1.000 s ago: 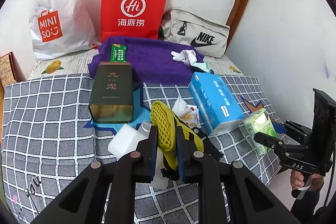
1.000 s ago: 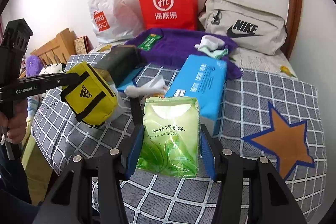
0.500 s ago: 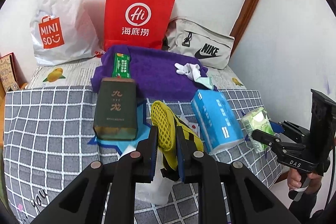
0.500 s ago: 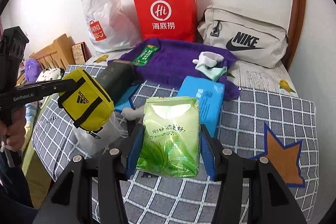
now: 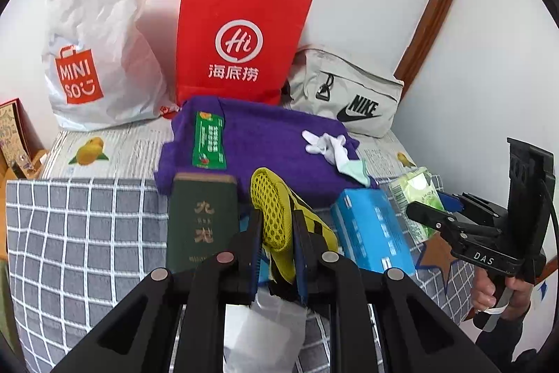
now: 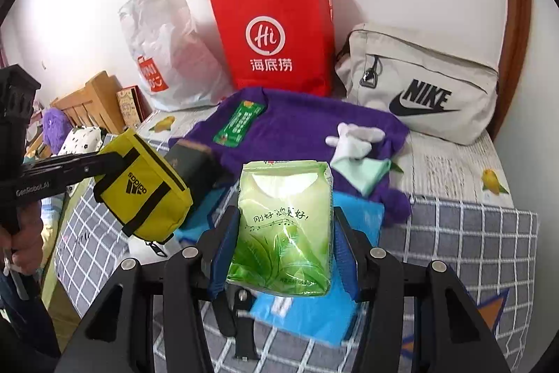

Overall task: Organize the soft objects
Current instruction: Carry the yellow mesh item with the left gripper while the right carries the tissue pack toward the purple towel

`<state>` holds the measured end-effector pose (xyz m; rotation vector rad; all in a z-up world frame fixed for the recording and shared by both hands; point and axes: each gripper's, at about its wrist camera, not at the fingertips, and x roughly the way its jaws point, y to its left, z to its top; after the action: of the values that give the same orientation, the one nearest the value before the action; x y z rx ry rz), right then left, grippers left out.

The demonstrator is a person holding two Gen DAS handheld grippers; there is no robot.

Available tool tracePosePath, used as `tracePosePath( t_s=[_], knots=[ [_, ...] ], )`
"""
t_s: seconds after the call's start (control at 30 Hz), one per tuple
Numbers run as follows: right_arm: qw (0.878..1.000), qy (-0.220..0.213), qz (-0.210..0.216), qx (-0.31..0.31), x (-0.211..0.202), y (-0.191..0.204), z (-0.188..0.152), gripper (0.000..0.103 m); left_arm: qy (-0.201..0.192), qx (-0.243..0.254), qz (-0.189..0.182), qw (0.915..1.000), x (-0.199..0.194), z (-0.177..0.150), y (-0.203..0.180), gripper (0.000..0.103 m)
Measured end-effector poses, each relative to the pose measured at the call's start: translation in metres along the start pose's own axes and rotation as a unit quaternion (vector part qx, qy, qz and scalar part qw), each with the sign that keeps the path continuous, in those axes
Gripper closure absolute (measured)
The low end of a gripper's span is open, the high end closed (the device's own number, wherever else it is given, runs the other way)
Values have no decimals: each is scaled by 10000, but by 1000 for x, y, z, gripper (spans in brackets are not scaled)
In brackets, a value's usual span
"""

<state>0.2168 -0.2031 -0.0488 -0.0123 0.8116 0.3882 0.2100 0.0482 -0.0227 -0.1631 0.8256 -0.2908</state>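
My left gripper point(image 5: 276, 233) is shut on a yellow adidas pouch point(image 5: 279, 215) and holds it above the bed; the pouch also shows in the right wrist view point(image 6: 143, 194). My right gripper point(image 6: 284, 226) is shut on a green tissue pack point(image 6: 284, 222), held above the blue tissue box point(image 6: 314, 306). In the left wrist view the right gripper point(image 5: 429, 215) and the green pack point(image 5: 415, 194) are at the right. A purple towel point(image 5: 272, 142) lies on the bed with white socks point(image 5: 325, 142) and a green packet point(image 5: 209, 138) on it.
A red paper bag point(image 5: 237, 41), a white Miniso bag point(image 5: 94, 41) and a grey Nike bag point(image 5: 346, 93) stand against the wall. A dark green box point(image 5: 201, 222), the blue tissue box point(image 5: 370, 233) and a white item point(image 5: 262, 327) lie on the checked bedspread point(image 5: 80, 233).
Both grippers have lifted and moved forward toward the bags with their loads. The bed items now sit lower and nearer in both views.
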Motion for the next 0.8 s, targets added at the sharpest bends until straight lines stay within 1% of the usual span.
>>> tracePosePath(
  t_s=[0.2, 0.27, 0.37, 0.6, 0.8],
  knots=[
    [10000, -6, 58, 31, 17, -4, 24, 52, -45, -16, 81, 10000, 12, 26, 7, 87],
    [10000, 20, 27, 47, 22, -7, 30, 52, -96, 31, 168, 9998, 17, 35, 10, 87],
    [9999, 91, -56, 38, 35, -13, 39, 52, -135, -65, 198, 9997, 24, 47, 19, 87],
    [9996, 258, -86, -13, 71, -20, 63, 52, -138, -259, 242, 9993, 42, 72, 39, 87],
    [9987, 504, -42, -20, 107, -25, 81, 52, -81, -299, 207, 9993, 65, 88, 47, 87]
  ],
)
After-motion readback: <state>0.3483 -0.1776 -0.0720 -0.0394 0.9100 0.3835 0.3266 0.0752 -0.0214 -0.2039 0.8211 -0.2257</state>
